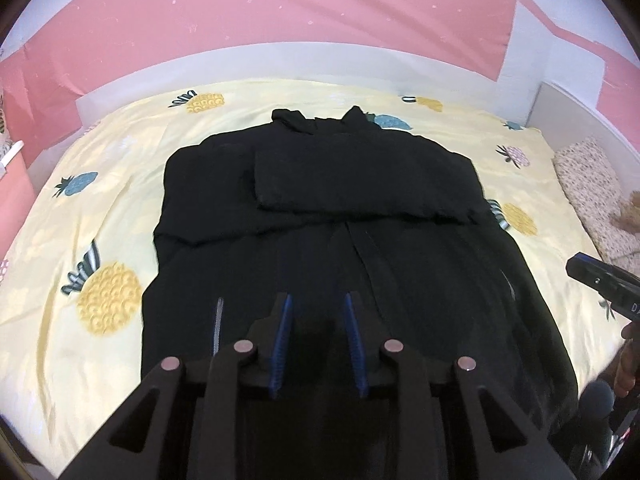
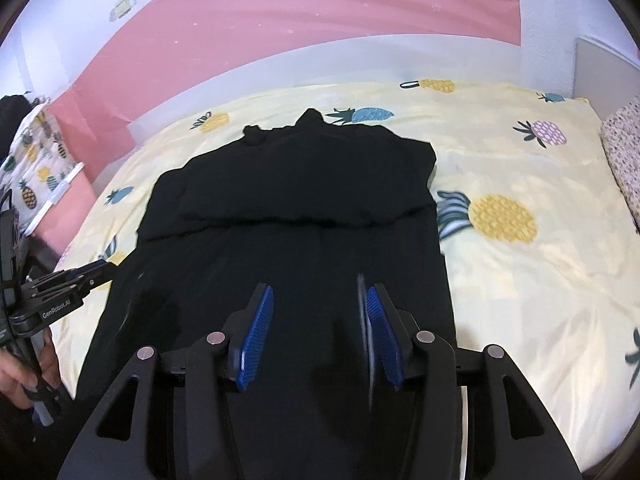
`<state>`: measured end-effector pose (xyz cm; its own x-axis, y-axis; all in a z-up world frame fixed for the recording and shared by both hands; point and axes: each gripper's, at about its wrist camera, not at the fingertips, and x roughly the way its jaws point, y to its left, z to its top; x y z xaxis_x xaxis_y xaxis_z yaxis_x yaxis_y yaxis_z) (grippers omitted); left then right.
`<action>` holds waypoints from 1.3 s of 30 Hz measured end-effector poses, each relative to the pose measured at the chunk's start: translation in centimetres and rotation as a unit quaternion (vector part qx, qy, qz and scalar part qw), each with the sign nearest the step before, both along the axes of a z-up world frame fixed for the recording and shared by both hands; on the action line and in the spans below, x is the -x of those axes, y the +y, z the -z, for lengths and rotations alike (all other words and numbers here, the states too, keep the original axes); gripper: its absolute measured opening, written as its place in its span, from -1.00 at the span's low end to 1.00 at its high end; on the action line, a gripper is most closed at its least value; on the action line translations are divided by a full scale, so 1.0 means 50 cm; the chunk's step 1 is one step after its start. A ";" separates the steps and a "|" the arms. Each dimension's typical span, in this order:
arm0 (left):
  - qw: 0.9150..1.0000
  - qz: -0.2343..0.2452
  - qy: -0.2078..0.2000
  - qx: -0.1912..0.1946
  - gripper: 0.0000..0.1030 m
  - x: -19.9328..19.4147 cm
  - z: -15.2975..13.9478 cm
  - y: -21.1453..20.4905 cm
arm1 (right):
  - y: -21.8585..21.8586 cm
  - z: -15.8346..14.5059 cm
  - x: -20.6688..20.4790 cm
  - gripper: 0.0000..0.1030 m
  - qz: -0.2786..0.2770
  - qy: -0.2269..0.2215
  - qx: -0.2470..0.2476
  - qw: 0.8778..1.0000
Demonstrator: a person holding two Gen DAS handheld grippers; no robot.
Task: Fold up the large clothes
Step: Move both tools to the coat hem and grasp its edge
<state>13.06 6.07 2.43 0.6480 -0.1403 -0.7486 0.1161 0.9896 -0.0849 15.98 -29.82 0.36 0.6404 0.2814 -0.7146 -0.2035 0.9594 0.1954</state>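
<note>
Left gripper (image 1: 318,300) jaws apart, nothing between them, above near hem of black garment (image 1: 320,200). Right gripper (image 2: 320,292) also spread wide, empty, over the same hem further right. Garment stretches ahead of both, sleeves folded across the chest, collar farthest, flat on pineapple-print sheet (image 2: 520,280).

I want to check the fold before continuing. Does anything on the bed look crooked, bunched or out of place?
Mostly tidy. The black garment lies flat on the pineapple sheet, sleeves folded across the chest. Only the collar looks uneven: two points stick up at the far end. Both the left gripper and right gripper are open above the hem.
</note>
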 end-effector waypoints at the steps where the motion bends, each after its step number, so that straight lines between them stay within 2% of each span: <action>1: 1.000 0.000 -0.001 -0.001 -0.43 0.016 -0.004 0.000 | 0.000 -0.002 0.016 -0.03 -0.001 -0.001 -0.001 1.000; 9: 1.000 -0.002 -0.008 0.005 -0.42 0.119 -0.026 -0.002 | -0.010 -0.011 0.122 -0.03 -0.006 -0.001 -0.008 1.000; 18: 1.000 -0.007 -0.011 0.002 -0.40 0.197 -0.030 -0.005 | -0.020 0.000 0.186 -0.03 -0.008 0.001 -0.003 1.000; 23: 1.000 -0.011 -0.004 -0.005 -0.34 0.217 -0.018 -0.002 | -0.025 0.012 0.199 -0.03 -0.005 0.006 -0.006 1.000; 26: 1.000 -0.017 -0.001 -0.005 -0.18 0.220 -0.010 0.003 | -0.032 0.018 0.203 -0.03 -0.002 0.008 -0.005 1.000; 30: 1.000 -0.027 0.007 -0.007 -0.17 0.218 0.004 0.013 | -0.049 0.033 0.199 0.07 0.010 0.020 -0.009 1.000; 39: 0.998 -0.049 0.024 -0.012 -0.15 0.202 0.050 0.062 | -0.086 0.086 0.180 0.09 0.033 0.058 -0.011 0.998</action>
